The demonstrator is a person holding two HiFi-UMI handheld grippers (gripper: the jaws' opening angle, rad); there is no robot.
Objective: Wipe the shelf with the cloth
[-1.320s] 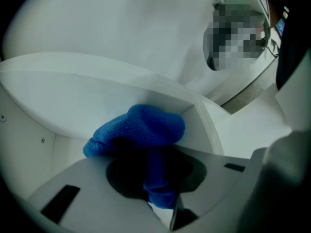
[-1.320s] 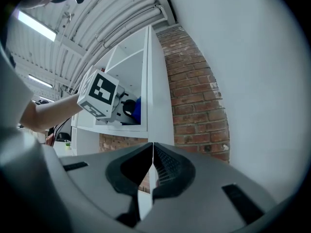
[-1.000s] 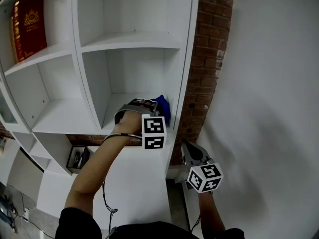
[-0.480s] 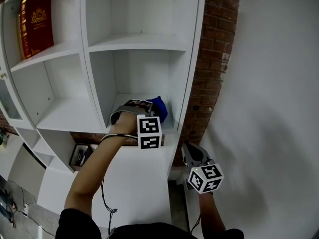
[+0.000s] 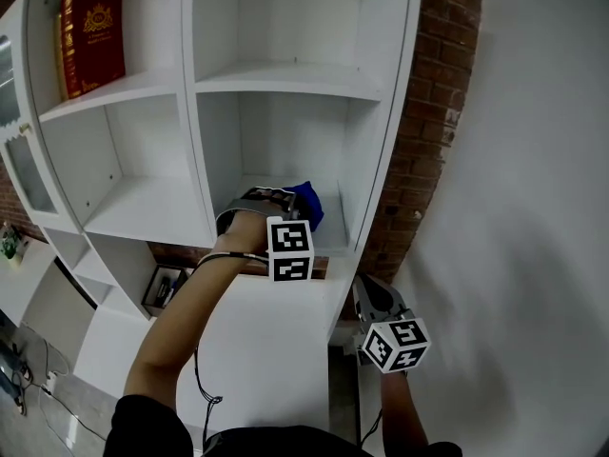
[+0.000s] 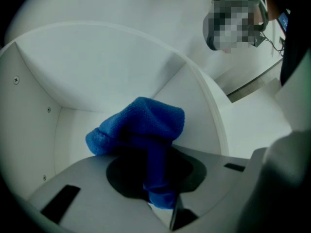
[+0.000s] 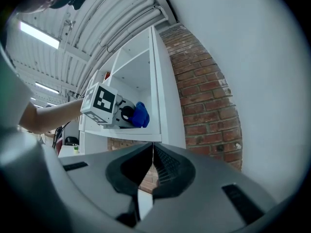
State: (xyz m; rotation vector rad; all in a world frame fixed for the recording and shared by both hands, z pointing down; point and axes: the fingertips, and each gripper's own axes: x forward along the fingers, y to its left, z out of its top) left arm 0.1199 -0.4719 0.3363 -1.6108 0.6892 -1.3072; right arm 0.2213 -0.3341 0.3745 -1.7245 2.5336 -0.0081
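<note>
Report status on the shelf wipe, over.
Left gripper shut on blue cloth, inside the shelf bay. Right gripper shut, empty, low beside brick wall. Nothing in the way.

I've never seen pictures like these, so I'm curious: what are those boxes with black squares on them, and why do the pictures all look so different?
There is no robot here. A person holds a grabbing tool, called a gripper, in each hand. The boxes with black squares are part of those tools. One picture comes from a camera on the person's head, looking down. The other two come from small cameras riding on the grippers, looking along their jaws. The left gripper reaches into a compartment of the white shelf, its jaws pinched on a blue cloth. The right gripper hangs lower, near the brick wall, jaws closed on nothing. A red book stands in a higher compartment on the left.
</note>
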